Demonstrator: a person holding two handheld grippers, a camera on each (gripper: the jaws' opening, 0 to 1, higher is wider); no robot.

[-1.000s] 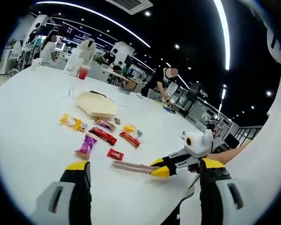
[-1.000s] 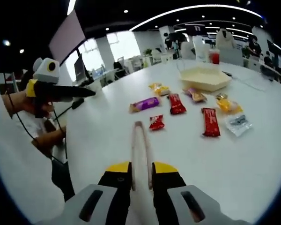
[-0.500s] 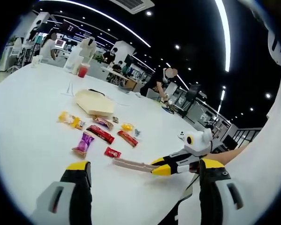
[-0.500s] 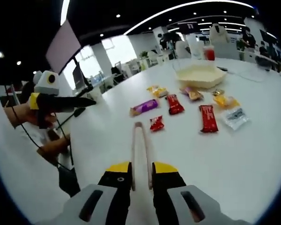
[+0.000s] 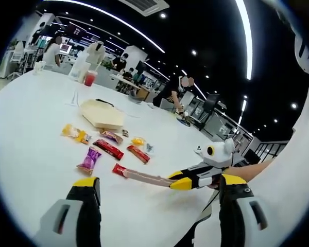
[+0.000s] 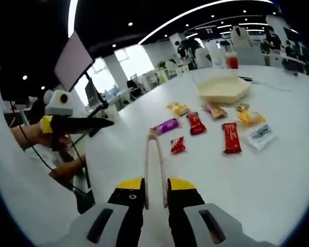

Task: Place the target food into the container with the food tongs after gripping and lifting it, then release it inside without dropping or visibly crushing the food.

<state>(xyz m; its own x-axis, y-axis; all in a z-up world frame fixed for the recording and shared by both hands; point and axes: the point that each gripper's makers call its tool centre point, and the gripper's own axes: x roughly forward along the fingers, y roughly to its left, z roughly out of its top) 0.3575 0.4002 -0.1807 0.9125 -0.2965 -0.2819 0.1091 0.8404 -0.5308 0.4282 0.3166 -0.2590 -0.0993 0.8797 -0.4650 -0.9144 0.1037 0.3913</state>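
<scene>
An open-plan office: a dark ceiling with long curved light strips (image 5: 113, 19), rows of desks (image 5: 129, 82) and office chairs (image 5: 212, 103) behind the white worktop (image 5: 31, 134), a monitor (image 6: 73, 60), people at workstations.

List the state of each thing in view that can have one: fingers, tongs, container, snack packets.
Right gripper: fingers shut on the tongs.
Tongs: held, tips slightly apart, gripping nothing.
Left gripper: fingers wide open, holding nothing.
Container: open on the table, no packets visible inside.
Small red packet: flat on the table, ungripped.
Purple packet: flat on the table, untouched.
</scene>
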